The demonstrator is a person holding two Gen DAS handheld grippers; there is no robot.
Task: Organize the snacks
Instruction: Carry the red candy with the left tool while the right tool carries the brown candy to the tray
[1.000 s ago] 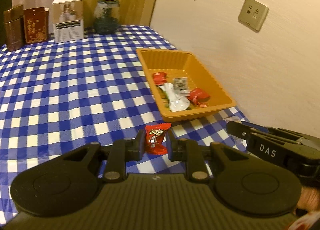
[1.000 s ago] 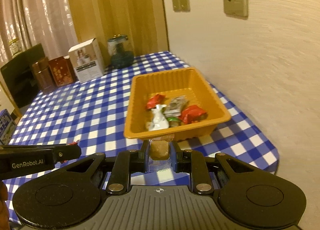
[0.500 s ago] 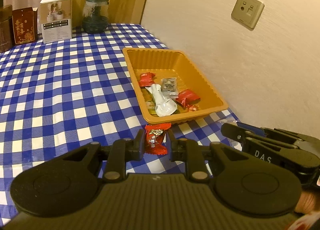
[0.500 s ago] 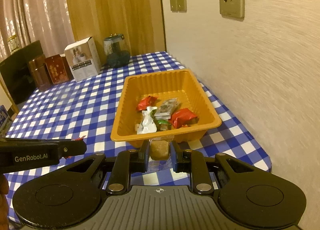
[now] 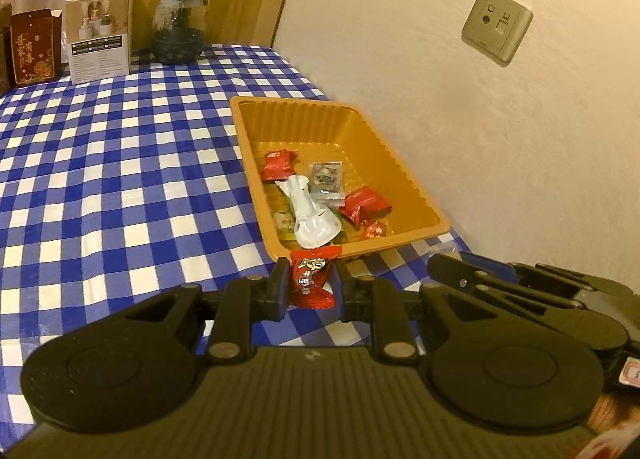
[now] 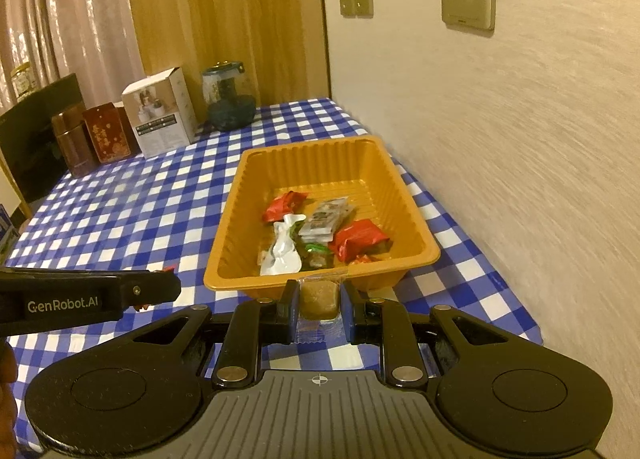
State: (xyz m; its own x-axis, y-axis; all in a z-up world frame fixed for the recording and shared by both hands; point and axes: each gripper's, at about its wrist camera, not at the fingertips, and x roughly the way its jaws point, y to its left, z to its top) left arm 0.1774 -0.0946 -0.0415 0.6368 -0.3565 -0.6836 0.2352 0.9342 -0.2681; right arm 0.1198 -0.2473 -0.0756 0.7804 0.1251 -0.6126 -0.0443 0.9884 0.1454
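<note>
My left gripper (image 5: 310,283) is shut on a red wrapped candy (image 5: 313,277), held just short of the near rim of the orange tray (image 5: 344,131). In the right wrist view my right gripper (image 6: 319,305) is shut on a brown snack in a clear wrapper (image 6: 319,295), also at the near rim of the orange tray (image 6: 404,195). Several snacks lie in the tray: red packets (image 5: 366,205), a white wrapper (image 5: 310,215), a grey sachet (image 5: 328,179). The right gripper (image 5: 520,291) shows at the right of the left wrist view, the left gripper (image 6: 88,297) at the left of the right wrist view.
A blue-and-white checked cloth (image 5: 120,179) covers the table, which ends at a wall (image 5: 500,139) right beside the tray. At the far edge stand a glass jar (image 5: 179,33), a white box (image 5: 100,33) and a dark red box (image 5: 34,47).
Both grippers have moved forward toward the tray, each still holding its snack. The tray now sits closer and more central in both views.
</note>
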